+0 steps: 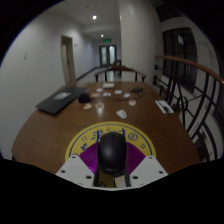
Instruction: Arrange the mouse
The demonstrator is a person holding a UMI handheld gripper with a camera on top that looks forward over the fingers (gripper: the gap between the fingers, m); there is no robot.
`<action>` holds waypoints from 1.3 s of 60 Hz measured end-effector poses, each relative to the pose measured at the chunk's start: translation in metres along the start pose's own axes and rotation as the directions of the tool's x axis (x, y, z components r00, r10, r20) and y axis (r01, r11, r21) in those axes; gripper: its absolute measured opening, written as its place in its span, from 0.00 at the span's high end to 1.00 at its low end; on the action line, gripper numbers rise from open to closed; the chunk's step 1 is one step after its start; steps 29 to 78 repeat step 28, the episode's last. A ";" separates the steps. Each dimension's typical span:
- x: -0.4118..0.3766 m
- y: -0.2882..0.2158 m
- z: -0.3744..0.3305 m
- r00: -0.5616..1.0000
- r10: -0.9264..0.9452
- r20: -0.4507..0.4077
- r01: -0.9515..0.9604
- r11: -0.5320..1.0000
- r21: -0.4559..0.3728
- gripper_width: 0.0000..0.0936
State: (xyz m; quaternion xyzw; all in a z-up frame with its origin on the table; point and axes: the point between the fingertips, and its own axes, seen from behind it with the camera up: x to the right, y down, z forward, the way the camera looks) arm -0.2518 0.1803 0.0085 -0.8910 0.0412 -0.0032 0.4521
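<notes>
A black mouse [111,152] sits between my gripper's [111,170] two fingers, close to the camera. The purple pads touch it on both sides with no gap showing, so the gripper is shut on the mouse. A round yellow-rimmed mat [85,140] lies on the brown wooden table [60,130], under and just beyond the fingers. The mouse covers its middle. I cannot tell whether the mouse rests on the mat or hangs just above it.
A dark closed laptop [62,100] lies at the far left of the oval table. Small white items [121,113] and an orange-brown object [163,104] lie further out. Chairs [172,80] stand along the right side and far end. A door [107,55] is at the back.
</notes>
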 end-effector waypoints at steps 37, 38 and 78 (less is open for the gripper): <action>-0.060 0.003 -0.070 0.993 0.028 0.113 -0.046 0.986 0.161 0.09; -0.060 0.003 -0.070 0.993 0.028 0.113 -0.046 0.986 0.161 0.09; -0.060 0.003 -0.070 0.993 0.028 0.113 -0.046 0.986 0.161 0.09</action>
